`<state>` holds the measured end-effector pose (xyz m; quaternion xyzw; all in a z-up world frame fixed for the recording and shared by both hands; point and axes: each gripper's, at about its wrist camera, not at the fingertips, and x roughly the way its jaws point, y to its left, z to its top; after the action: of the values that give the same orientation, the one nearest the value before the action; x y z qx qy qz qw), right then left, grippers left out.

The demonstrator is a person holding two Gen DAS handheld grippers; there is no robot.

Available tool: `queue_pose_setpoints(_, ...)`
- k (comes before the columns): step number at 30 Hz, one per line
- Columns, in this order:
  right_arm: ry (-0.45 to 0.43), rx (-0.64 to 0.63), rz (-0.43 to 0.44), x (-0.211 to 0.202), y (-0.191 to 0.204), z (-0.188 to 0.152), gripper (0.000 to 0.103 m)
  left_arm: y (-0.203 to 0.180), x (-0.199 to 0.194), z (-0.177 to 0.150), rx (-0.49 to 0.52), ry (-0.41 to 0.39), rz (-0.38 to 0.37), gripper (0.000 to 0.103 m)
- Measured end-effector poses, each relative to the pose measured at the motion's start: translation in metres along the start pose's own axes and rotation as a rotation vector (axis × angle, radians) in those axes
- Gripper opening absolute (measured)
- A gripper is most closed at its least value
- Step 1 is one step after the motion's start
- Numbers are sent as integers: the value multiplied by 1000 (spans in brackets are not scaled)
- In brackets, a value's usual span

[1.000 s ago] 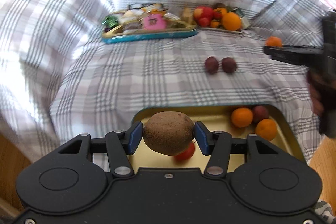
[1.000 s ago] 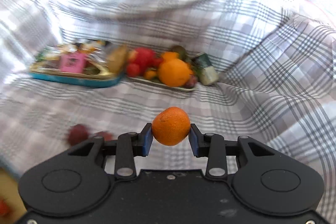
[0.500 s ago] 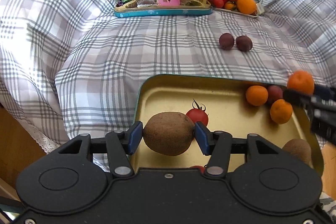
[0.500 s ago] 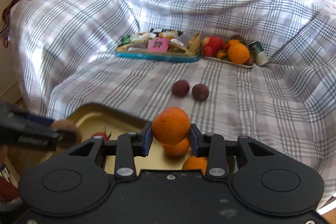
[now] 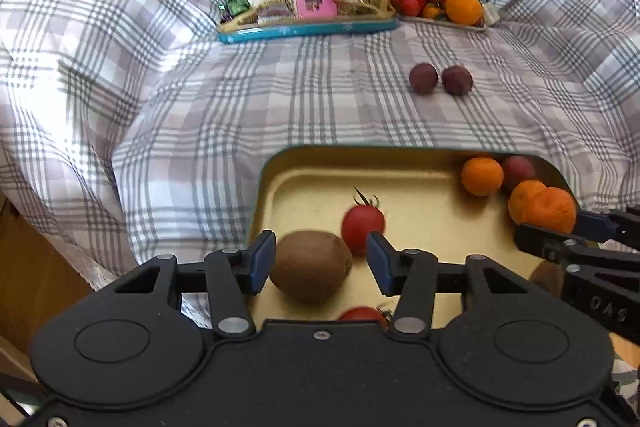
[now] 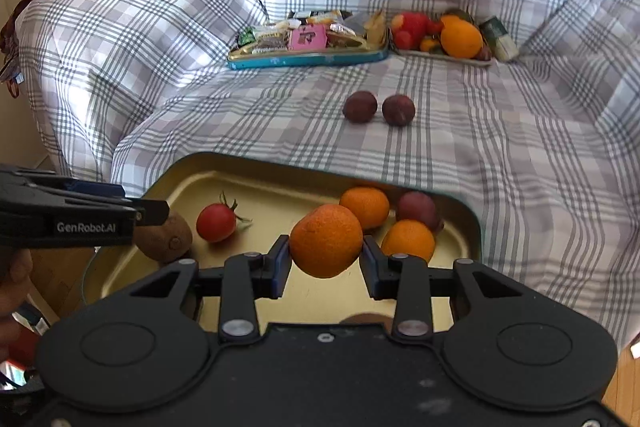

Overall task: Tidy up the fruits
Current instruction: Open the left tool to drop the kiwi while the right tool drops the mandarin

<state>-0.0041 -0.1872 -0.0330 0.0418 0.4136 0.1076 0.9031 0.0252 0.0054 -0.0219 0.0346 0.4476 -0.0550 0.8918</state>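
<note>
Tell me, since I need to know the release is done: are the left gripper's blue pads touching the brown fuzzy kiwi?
Apart. The left wrist view shows gaps between the brown fuzzy kiwi and both blue pads of the left gripper, whose jaws are closing.

My near tray (image 5: 400, 155) holds the kiwi (image 5: 310, 266) left, mandarins (image 5: 481, 176) right; two plums (image 5: 423, 78) lie beyond.

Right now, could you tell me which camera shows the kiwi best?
The left wrist view: the kiwi sits whole and close between the left gripper's closing jaws, pads not touching it. In the right wrist view that gripper partly covers it at the tray's left edge.
</note>
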Motion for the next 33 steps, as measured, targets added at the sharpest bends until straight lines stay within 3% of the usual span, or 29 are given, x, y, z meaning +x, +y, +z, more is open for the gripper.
queue_pose_setpoints(9, 18, -6, -9, -3, 1, -5, 39, -6, -1, -1, -2, 13, 40, 56)
queue_pose_setpoints(33, 59, -16, -3, -6, 2, -5, 39, -9, 2, -4, -17, 61, 25, 56)
